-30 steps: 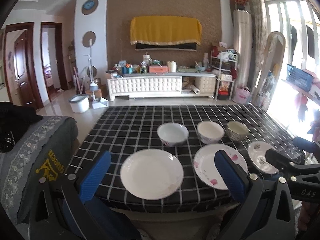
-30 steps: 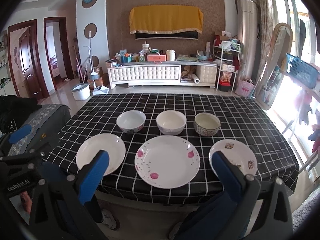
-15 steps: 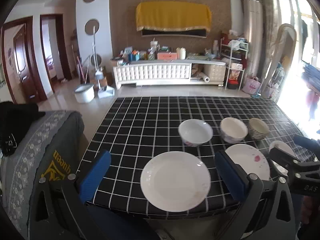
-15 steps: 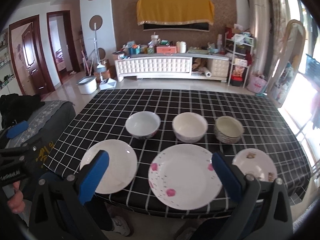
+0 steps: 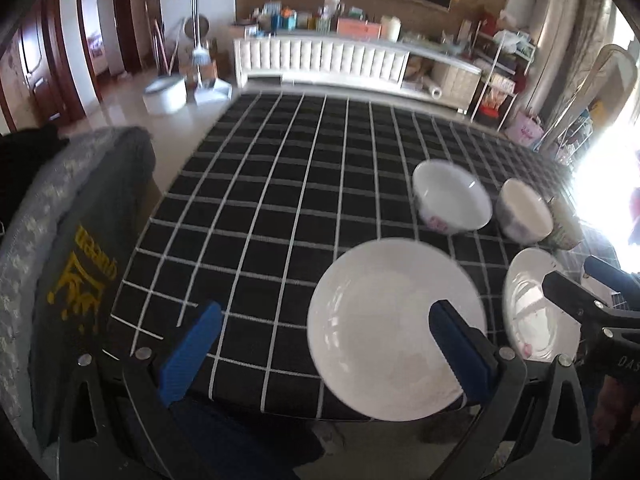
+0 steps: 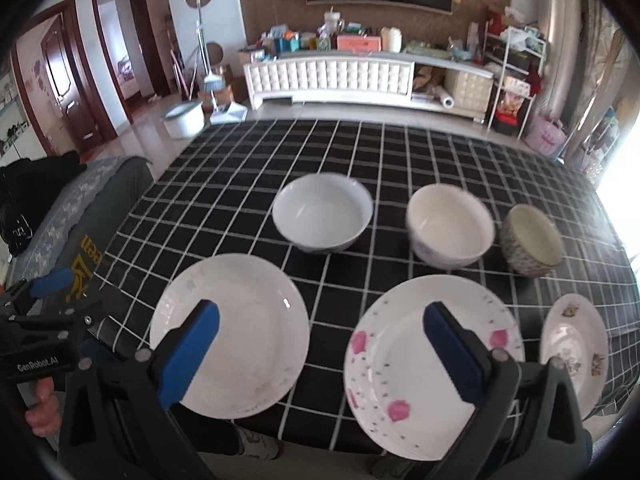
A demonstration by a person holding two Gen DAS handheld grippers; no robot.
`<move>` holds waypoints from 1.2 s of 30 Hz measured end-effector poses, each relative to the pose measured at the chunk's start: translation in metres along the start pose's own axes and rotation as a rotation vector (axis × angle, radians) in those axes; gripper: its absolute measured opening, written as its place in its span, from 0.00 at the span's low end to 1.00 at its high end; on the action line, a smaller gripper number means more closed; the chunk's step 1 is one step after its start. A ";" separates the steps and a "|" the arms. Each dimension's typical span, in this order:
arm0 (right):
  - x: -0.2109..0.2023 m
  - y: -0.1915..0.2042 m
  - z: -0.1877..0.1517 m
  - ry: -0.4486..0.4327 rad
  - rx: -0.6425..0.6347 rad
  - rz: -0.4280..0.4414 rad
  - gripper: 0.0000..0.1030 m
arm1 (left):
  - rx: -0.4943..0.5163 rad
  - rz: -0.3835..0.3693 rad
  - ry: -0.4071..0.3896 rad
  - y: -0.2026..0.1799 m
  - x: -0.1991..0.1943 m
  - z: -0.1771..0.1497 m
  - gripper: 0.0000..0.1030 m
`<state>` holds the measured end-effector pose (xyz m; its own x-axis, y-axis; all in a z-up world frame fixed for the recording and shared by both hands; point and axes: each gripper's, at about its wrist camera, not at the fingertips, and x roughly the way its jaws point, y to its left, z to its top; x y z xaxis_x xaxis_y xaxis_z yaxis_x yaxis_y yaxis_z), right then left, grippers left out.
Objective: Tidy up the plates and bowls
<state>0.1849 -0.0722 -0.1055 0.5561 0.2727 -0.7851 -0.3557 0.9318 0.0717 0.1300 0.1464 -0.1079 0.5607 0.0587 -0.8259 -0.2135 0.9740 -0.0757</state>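
Three plates lie along the near edge of a black checked table [image 6: 248, 184]: a plain white plate [image 6: 236, 332] [image 5: 384, 320] at the left, a pink-flowered plate [image 6: 396, 360] [image 5: 532, 312] in the middle, a small decorated plate [image 6: 576, 340] at the right. Behind them stand a white bowl [image 6: 322, 212] [image 5: 450, 200], a cream bowl [image 6: 448, 224] [image 5: 524, 212] and a patterned bowl [image 6: 532, 240]. My left gripper [image 5: 320, 340] hangs open over the near left table edge, its right finger above the plain plate. My right gripper [image 6: 320, 340] is open above the gap between the plain and flowered plates, holding nothing.
A grey covered chair [image 5: 72, 248] stands by the table's left side. Beyond the table are a white bucket [image 6: 184, 120], a mop [image 6: 204, 52] and a long white cabinet [image 6: 340, 76]. A hand [image 6: 40, 408] holds the left gripper's handle.
Both grippers have moved forward and down toward the table; the plates now look larger and nearer. The left view has swung left. Nothing was grasped.
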 end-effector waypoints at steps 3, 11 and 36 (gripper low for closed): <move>0.017 0.007 -0.002 0.036 -0.021 -0.011 0.95 | -0.008 0.000 0.039 0.007 0.017 -0.002 0.85; 0.060 0.010 -0.005 0.154 -0.010 -0.011 0.73 | -0.093 -0.049 0.185 0.024 0.063 -0.010 0.69; 0.098 0.010 -0.024 0.294 0.001 -0.014 0.28 | -0.065 -0.100 0.281 0.008 0.103 -0.021 0.16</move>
<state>0.2178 -0.0420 -0.1970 0.3194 0.1785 -0.9307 -0.3488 0.9353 0.0597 0.1691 0.1559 -0.2059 0.3405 -0.1081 -0.9340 -0.2247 0.9552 -0.1925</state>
